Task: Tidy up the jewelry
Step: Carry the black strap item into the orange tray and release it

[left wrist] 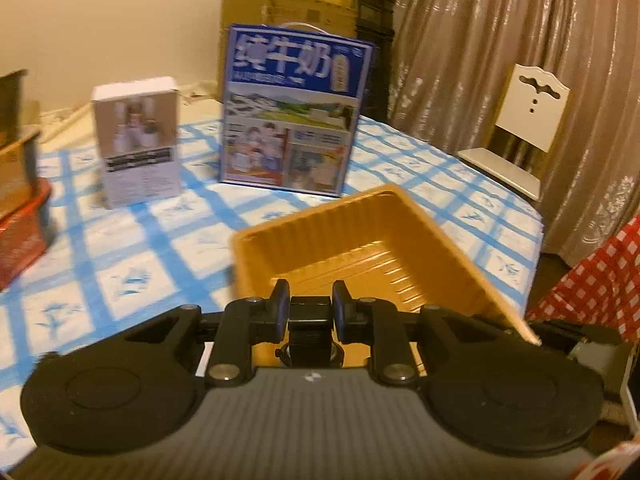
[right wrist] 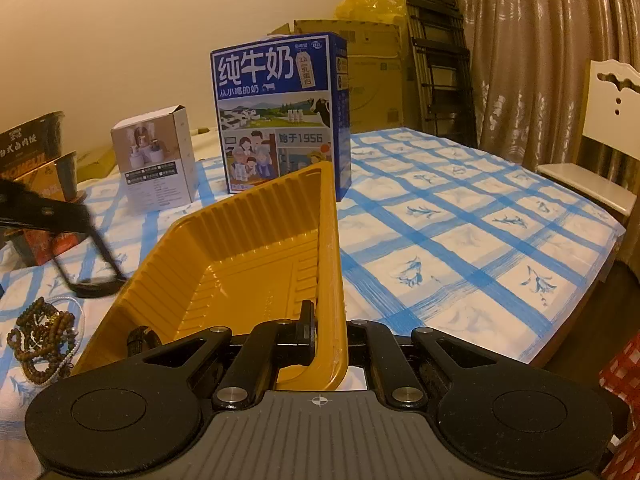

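Two fisheye views look out over a table covered in a blue-and-white checked cloth point(right wrist: 460, 240). At the far left of the right wrist view, a heap of brown bead strings point(right wrist: 42, 338) lies on the cloth, just beside the near left corner of a yellow ribbed plastic tray point(right wrist: 240, 264). Above the beads, the left gripper point(right wrist: 86, 258) shows as a dark blurred shape; in its own view its jaws are clamped on a black watch point(left wrist: 310, 330), whose strap stands between the pads with the round case below, over the near edge of the tray. Behind, a small white carton point(right wrist: 154, 160) stands to the left of a tall blue milk box point(right wrist: 280, 116), both upright and well behind the tray. In the middle, the right gripper point(right wrist: 316, 328) is closed tight on the tray's right wall, with one finger inside the tray and the wall tilted up. At the right edge a white chair point(right wrist: 604, 136) stands beside the table, in front of a beige curtain point(right wrist: 532, 52).
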A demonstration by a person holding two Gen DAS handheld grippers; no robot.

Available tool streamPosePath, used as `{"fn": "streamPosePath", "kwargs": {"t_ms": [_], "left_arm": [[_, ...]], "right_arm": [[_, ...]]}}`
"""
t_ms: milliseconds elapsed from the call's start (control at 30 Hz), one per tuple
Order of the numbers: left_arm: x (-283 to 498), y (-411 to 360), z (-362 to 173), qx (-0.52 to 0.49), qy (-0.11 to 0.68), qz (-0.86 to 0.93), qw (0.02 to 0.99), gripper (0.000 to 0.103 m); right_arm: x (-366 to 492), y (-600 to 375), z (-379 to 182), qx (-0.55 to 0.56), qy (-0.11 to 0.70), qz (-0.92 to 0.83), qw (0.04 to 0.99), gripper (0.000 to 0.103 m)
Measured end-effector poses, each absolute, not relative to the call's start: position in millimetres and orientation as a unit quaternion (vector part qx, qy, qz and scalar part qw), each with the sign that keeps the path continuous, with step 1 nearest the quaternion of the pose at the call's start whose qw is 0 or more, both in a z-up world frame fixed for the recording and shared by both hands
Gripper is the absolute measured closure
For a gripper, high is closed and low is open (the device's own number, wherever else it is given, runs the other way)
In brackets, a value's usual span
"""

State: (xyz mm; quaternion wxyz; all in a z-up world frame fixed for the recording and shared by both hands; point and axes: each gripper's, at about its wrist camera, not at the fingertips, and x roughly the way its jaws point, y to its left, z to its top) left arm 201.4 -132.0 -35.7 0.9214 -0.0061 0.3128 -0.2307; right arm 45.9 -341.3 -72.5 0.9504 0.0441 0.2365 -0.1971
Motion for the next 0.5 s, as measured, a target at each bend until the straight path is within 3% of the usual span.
{"fn": "streamPosePath", "kwargs": {"t_ms": [500], "left_arm": [[231, -174, -82, -0.026, 0.358, -0.221, 0.907, 0.084]], "right_arm": [[47, -341, -73, 0.049, 0.240, -0.196, 0.949, 0.097]]}}
